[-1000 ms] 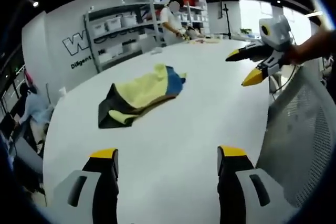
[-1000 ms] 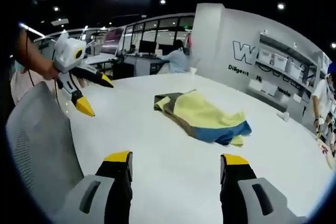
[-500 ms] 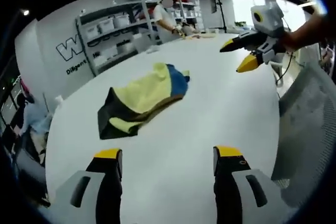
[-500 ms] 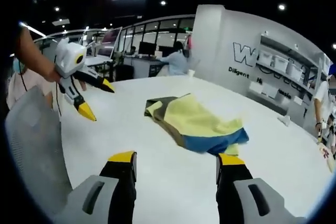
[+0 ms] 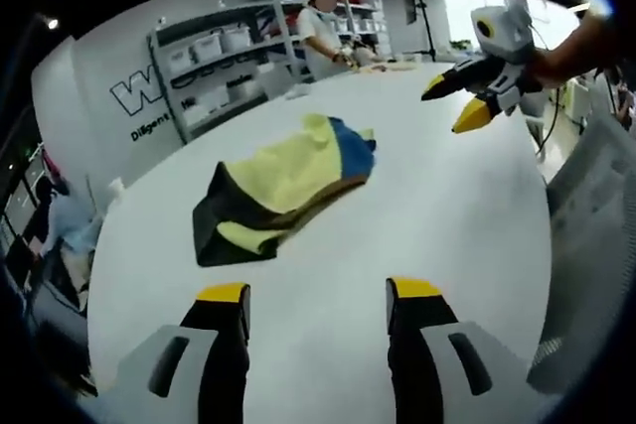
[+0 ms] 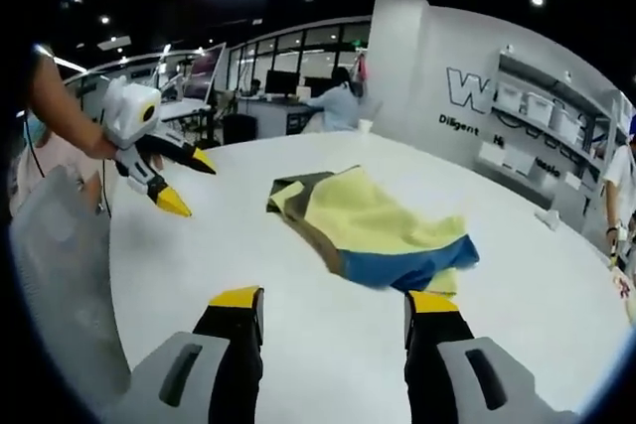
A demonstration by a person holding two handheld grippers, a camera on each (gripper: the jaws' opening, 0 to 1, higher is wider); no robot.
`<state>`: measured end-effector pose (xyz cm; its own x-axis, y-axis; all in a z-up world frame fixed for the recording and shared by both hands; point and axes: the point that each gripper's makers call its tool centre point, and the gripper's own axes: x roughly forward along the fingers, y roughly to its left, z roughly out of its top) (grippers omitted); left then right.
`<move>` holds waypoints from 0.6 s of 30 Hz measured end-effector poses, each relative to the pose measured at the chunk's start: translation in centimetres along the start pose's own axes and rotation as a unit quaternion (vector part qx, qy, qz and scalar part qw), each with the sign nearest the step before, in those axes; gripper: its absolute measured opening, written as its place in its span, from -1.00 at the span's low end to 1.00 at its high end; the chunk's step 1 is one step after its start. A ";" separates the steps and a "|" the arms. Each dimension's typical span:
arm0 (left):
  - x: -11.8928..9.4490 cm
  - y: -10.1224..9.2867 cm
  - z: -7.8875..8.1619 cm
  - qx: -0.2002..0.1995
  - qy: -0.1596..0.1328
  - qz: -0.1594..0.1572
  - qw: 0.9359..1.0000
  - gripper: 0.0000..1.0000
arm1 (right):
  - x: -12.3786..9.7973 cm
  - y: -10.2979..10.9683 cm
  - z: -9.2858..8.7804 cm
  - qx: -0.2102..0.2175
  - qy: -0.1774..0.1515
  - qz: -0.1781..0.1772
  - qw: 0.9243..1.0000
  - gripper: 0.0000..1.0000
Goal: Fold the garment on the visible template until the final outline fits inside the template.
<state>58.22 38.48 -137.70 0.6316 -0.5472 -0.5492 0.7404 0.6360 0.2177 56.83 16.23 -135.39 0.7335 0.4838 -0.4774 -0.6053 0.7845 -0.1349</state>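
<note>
A crumpled garment (image 5: pixel 283 186) in yellow, blue, brown and black lies on the white table (image 5: pixel 417 196), in the left gripper view ahead of my left gripper (image 5: pixel 316 293), which is open and holds nothing. In the right gripper view the garment (image 6: pixel 373 225) lies just beyond my right gripper (image 6: pixel 333 300), also open with nothing between its jaws. The right gripper (image 5: pixel 465 101) shows at the upper right of the left gripper view, above the table. The left gripper (image 6: pixel 179 184) shows at the left of the right gripper view. No template outline is visible on the table.
A grey mesh chair back (image 5: pixel 591 245) stands at the table's edge, seen also as the chair back (image 6: pixel 60 275). Shelves with white bins (image 5: pixel 219 57) line the wall. A person (image 5: pixel 323 37) works at the far end of the table. Another person (image 6: pixel 333 106) sits at desks.
Both cameras have moved closer to the garment, which looks larger now. Both grippers' jaws have narrowed slightly but stay open. The garment has not moved.
</note>
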 end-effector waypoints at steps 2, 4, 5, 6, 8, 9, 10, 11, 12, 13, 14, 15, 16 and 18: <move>0.3 0.2 0.1 0.002 0.002 0.001 1.000 0.08 | 0.3 -0.2 -0.1 -0.003 0.002 0.002 1.000 0.07; 0.8 0.2 0.2 0.009 0.006 -0.004 1.000 0.11 | 0.7 -0.4 -0.1 -0.012 0.001 0.006 1.000 0.02; 1.1 0.3 0.2 0.012 0.008 -0.006 1.000 0.13 | 0.8 -0.4 -0.2 -0.015 0.002 0.007 1.000 0.01; 1.5 0.3 0.2 0.018 0.009 -0.010 1.000 0.17 | 1.1 -0.6 -0.3 -0.018 0.005 0.007 1.000 0.01; 2.1 0.2 0.3 0.015 0.011 -0.017 1.000 0.25 | 1.5 -0.8 -0.3 -0.019 0.007 0.009 1.000 0.02; 2.3 0.1 0.3 0.013 0.014 -0.020 1.000 0.29 | 1.8 -0.9 -0.4 -0.019 0.008 0.011 1.000 0.02; 2.6 0.0 0.4 0.012 0.014 -0.022 1.000 0.31 | 1.9 -1.0 -0.5 -0.018 0.010 0.011 1.000 0.03; 2.9 0.0 0.4 0.012 0.014 -0.024 1.000 0.33 | 2.1 -1.1 -0.6 -0.018 0.012 0.012 1.000 0.05; 3.1 0.0 0.4 0.010 0.015 -0.026 1.000 0.39 | 2.3 -1.2 -0.6 -0.017 0.013 0.012 1.000 0.06; 3.5 0.0 0.3 0.006 0.018 -0.029 0.999 0.43 | 2.5 -1.4 -0.6 -0.014 0.014 0.012 1.000 0.08; 3.7 0.0 0.3 0.005 0.019 -0.030 0.999 0.47 | 2.7 -1.5 -0.7 -0.014 0.014 0.012 1.000 0.09; 4.0 0.1 0.2 0.004 0.020 -0.031 0.999 0.48 | 3.0 -1.7 -0.7 -0.016 0.015 0.010 1.000 0.12; 4.1 0.2 0.3 0.003 0.019 -0.034 0.999 0.48 | 3.2 -1.8 -0.8 -0.021 0.016 0.008 1.000 0.17; 4.6 0.4 0.3 -0.002 0.020 -0.040 0.999 0.49 | 3.6 -1.9 -0.9 -0.036 0.020 0.014 0.999 0.24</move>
<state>61.48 36.10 -139.89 0.5613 -0.5741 -0.5962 0.7869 0.5934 0.1694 60.36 16.11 -137.64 0.7038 0.4888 -0.5156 -0.6474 0.7401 -0.1820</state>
